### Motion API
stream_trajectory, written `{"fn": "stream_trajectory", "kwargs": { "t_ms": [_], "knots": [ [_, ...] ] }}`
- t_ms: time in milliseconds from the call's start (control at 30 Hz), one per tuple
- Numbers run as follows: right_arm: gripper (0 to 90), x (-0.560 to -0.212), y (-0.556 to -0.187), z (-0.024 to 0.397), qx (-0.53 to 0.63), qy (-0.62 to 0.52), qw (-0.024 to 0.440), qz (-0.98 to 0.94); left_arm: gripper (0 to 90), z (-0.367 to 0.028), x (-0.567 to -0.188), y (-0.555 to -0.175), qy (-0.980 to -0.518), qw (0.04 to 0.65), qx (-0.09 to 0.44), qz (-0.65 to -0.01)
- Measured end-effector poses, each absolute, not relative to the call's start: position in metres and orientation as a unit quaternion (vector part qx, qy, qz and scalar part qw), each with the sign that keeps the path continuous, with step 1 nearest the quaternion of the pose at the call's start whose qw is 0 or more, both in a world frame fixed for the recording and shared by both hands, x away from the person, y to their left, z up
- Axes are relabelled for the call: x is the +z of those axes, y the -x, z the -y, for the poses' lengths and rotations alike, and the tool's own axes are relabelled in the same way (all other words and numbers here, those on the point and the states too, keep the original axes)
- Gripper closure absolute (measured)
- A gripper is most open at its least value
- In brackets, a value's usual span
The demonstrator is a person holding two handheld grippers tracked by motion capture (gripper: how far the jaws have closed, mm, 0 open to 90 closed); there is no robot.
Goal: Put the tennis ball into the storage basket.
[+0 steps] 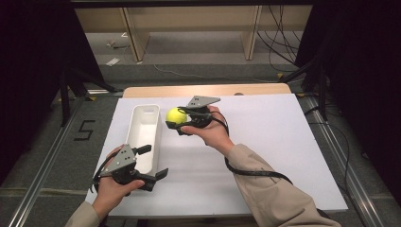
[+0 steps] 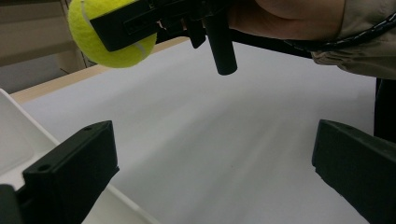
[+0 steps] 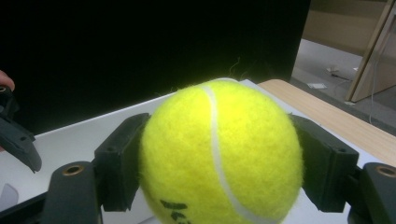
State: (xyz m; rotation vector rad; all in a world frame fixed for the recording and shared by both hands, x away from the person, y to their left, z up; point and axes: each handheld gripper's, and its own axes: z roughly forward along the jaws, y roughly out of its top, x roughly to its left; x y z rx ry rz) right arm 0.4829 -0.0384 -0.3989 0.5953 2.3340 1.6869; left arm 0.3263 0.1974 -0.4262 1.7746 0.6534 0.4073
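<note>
A yellow tennis ball (image 1: 176, 115) is clamped in my right gripper (image 1: 174, 121), held above the white table sheet just right of a white oblong tray (image 1: 143, 137). In the right gripper view the ball (image 3: 219, 154) sits squeezed between both black pads (image 3: 122, 158). The left gripper view looks up at the same ball (image 2: 91, 42) with the right gripper around it. My left gripper (image 1: 153, 161) rests near the table's front, next to the tray's near end, its jaws spread wide with nothing between them; its fingers (image 2: 70, 172) frame bare white sheet.
The white sheet (image 1: 265, 142) covers most of the wooden table (image 1: 208, 90). The tray stands lengthwise at the left. Dark curtains flank both sides, with cables on the floor at the far right. A black cable trails along the right sleeve (image 1: 255, 172).
</note>
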Motion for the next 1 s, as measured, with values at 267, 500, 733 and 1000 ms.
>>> {"fn": "stream_trajectory", "kwargs": {
  "t_ms": [267,500,733,1000],
  "knots": [
    [26.6,-0.399,-0.484,0.034,0.571,-0.198,0.099,-0.790,0.0,-0.197,-0.426,-0.327,-0.756,0.567,0.174,-0.276],
    [26.6,-0.397,-0.484,0.030,0.572,-0.196,0.099,-0.791,0.0,-0.197,-0.426,-0.327,-0.756,0.567,0.174,-0.276],
    [26.6,-0.397,-0.485,0.027,0.571,-0.194,0.097,-0.792,0.0,-0.197,-0.426,-0.327,-0.756,0.567,0.174,-0.276],
    [26.6,-0.396,-0.486,0.023,0.572,-0.191,0.097,-0.792,0.0,-0.197,-0.426,-0.326,-0.756,0.567,0.173,-0.277]
  ]
}}
